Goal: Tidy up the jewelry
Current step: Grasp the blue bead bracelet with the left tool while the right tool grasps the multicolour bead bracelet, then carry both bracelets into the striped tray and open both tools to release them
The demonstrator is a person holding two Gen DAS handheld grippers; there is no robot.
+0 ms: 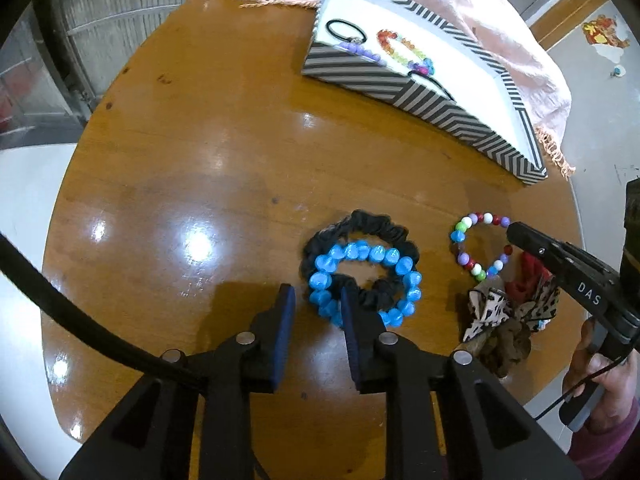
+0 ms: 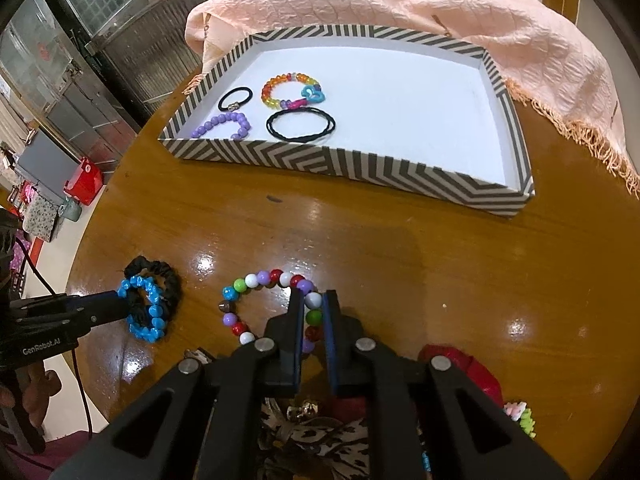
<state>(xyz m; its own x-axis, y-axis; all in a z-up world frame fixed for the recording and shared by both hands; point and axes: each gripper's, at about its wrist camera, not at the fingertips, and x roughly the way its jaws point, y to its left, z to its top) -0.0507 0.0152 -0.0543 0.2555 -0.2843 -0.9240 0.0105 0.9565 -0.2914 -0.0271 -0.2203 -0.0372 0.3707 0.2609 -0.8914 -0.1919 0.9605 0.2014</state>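
Right wrist view: my right tongs (image 2: 313, 316) pinch the multicolored bead bracelet (image 2: 260, 308) on the table (image 2: 400, 248). It should be light, slick and floppy; I'd grip across 2 beads. My left tongs (image 1: 318, 312) stand apart beside the blue bracelet (image 1: 364, 280).

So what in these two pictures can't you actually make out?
- Left wrist view: part of the thin black hair tie in the striped tray is hidden behind the tray's near wall.
- Right wrist view: the leopard-print scrunchie and red item lie mostly under the right gripper; what the red item is stays unclear.
- Right wrist view: the small pastel piece is too small to identify.
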